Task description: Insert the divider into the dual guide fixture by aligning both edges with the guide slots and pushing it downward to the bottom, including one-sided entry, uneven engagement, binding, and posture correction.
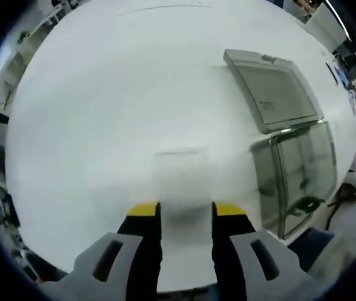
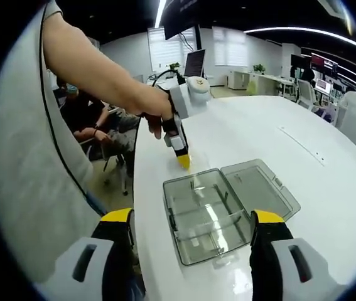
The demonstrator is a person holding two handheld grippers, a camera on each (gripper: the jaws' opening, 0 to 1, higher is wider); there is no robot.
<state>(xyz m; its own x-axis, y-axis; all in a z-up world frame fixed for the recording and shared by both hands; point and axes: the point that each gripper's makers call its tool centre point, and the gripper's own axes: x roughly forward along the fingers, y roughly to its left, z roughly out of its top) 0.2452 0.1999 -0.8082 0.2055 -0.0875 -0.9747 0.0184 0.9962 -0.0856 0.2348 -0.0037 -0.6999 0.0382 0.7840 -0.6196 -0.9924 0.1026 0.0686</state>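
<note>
Here the left tongs (image 1: 186,216) pinch a blurred, translucent divider (image 1: 183,182)

Two cameras, one white table (image 1: 102,125)
Our left gripper view looks steeply down, close over it; our right gripper view faces across from farther back. We share the clear box (image 1: 291,163) (image 2: 218,213).

We find no text, label, brand or number that we can read in either view. In the left gripper view the clear box's lid (image 1: 277,91) carries a small dark mark near its middle — too blurred to make out. In the right gripper view the screens (image 2: 321,63) at the back glow with colour, but nothing on them resolves into letters.
</note>
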